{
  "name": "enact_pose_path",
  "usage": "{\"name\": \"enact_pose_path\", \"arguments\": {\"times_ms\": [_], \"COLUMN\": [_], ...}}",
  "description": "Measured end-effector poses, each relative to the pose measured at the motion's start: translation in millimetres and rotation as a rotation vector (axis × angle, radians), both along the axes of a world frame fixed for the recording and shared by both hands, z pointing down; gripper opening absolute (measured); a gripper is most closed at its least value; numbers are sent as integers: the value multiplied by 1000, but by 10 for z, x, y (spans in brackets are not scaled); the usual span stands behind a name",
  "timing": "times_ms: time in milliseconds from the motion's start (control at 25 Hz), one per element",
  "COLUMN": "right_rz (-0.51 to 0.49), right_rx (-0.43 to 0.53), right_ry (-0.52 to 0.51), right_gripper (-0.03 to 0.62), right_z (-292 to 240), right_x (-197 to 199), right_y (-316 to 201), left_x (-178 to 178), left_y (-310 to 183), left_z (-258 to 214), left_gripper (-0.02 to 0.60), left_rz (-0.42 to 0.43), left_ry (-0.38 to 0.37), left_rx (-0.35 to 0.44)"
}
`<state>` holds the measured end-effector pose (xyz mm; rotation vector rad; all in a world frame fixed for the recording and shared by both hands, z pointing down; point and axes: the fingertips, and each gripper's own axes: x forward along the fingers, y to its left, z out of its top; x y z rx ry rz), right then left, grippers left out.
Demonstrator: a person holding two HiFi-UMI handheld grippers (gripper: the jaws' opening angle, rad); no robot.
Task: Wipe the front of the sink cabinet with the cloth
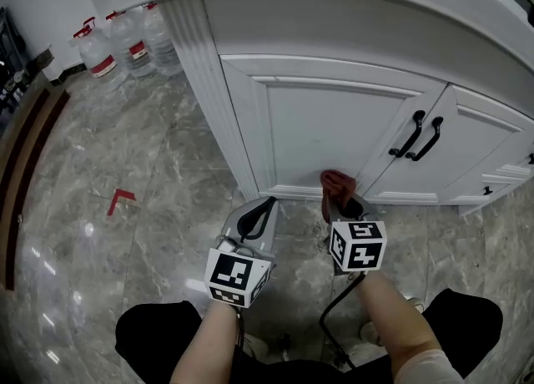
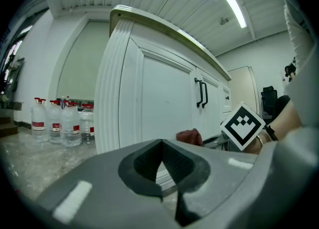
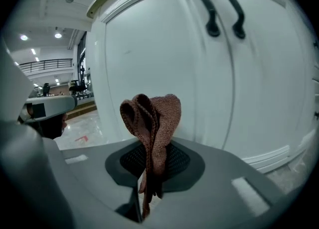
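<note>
The white sink cabinet (image 1: 325, 115) fills the upper part of the head view, with two black handles (image 1: 421, 136) where its doors meet. My right gripper (image 1: 340, 200) is shut on a red-brown cloth (image 1: 336, 180), held low in front of the bottom rail of the left door. In the right gripper view the bunched cloth (image 3: 154, 116) stands up out of the closed jaws before the door panel (image 3: 164, 58); I cannot tell whether it touches. My left gripper (image 1: 255, 219) hangs shut and empty beside it, left of the cloth, above the floor.
Several water bottles (image 1: 125, 40) stand on the marble floor by the cabinet's left corner post (image 1: 209, 82). A red angle mark (image 1: 120, 199) lies on the floor to the left. The person's knees (image 1: 158, 332) are at the bottom. A black cable (image 1: 338, 307) trails from the right gripper.
</note>
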<state>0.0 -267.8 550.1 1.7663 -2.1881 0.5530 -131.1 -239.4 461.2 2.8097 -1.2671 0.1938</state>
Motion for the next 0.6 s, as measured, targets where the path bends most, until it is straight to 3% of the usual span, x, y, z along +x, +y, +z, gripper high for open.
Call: {"name": "enact_pose_path", "arguments": {"times_ms": [280, 600], "right_rz": [-152, -237], "right_rx": [-48, -103], "right_ry": [-56, -63], "right_gripper": [84, 83], "right_z": [330, 729], "right_x": [-968, -1545], "right_y": [-113, -338], "left_x": [-498, -909], "left_y": [-41, -75], "left_z": [132, 217], "left_gripper": [0, 0], "left_rz": [-72, -151], "left_ry": [-21, -10], "left_rx": [-28, -53]}}
